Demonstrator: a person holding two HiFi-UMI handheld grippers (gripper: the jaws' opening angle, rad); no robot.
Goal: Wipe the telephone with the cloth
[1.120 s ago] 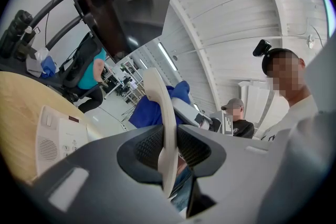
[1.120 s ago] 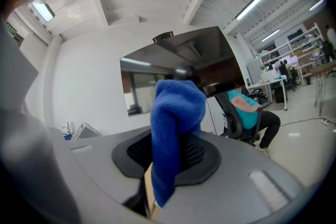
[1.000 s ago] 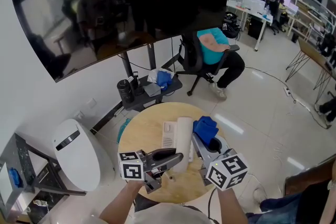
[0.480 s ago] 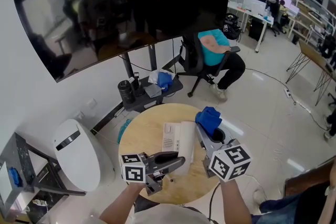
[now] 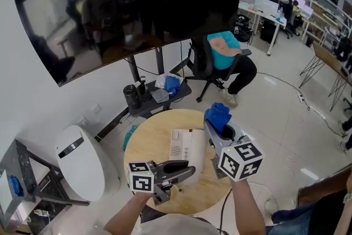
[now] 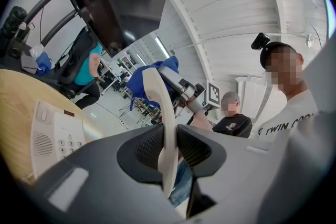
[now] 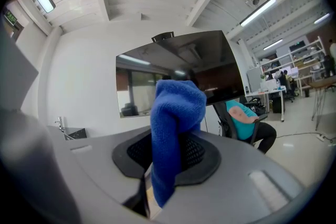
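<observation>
Handset (image 5: 197, 151) long axis pts twd far table (image 5: 147, 139) edge.

White T-shirt (image 6: 294, 126) on the person at the right edge of the left gripper view: dark capitals "TWIN CO", the rest cut off. Telephone (image 6: 50, 136): keypad of numeral keys, figures too small to read with certainty. Cube (image 5: 240, 161) on the right tool (image 5: 213, 129): square black-and-white coded markers, no letters or numbers legible.

Telephone base (image 6: 52, 134) partly behind left gripper (image 6: 169, 152), handset (image 6: 157, 97) end buried between its fingers (image 6: 148, 148), cloth (image 7: 176, 113) tail inside right gripper (image 7: 167, 157)
</observation>
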